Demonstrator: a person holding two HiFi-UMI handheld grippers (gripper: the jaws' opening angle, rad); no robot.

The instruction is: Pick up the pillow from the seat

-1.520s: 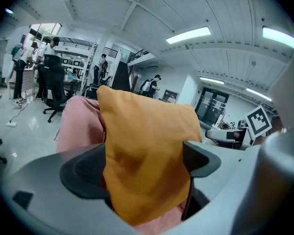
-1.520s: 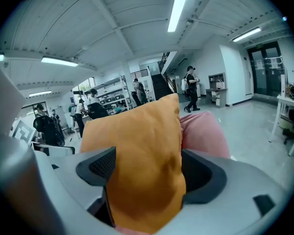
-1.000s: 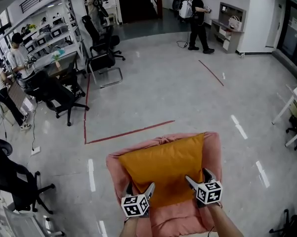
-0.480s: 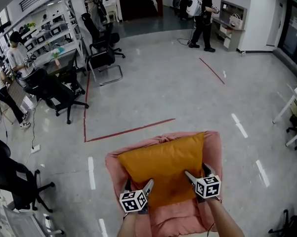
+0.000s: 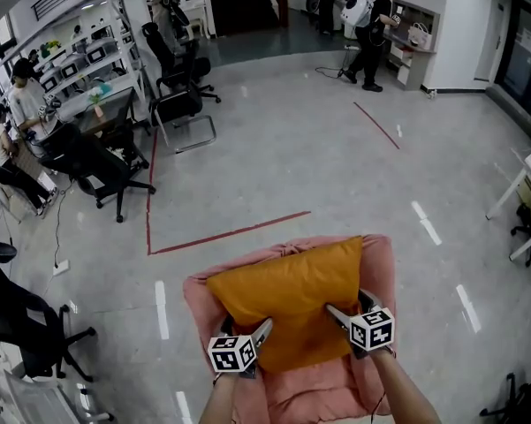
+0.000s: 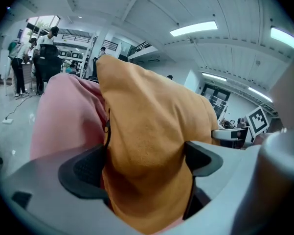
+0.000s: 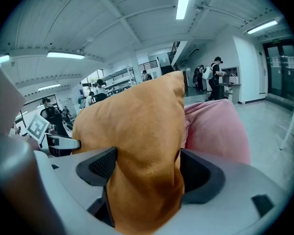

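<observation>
Head view: an orange pillow (image 5: 287, 294) lies on a pink upholstered seat (image 5: 382, 268) in the lower middle of the frame, its upper edge propped against the seat's back. The left gripper (image 5: 246, 325) meets the pillow's lower left corner and the right gripper (image 5: 347, 303) its lower right corner. Each is carried on a bare forearm entering from the bottom edge.

Left gripper view: the fingers (image 6: 83, 168) stand spread wide and have just been opening. The pillow's corner fills the gap between them and its fabric lies against both pads, with no pinch to be seen. The pink seat shows at left behind the pillow.

Right gripper view: these fingers (image 7: 105, 165) are likewise set far apart. The other corner of the pillow sits between them and reaches both pads, and the seat rises at right.

Beyond the seat, a red tape line (image 5: 230, 235) crosses the pale floor (image 5: 336, 166). Black office chairs (image 5: 102, 170) stand at upper left, and a person with a backpack (image 5: 371, 25) stands at upper right.
</observation>
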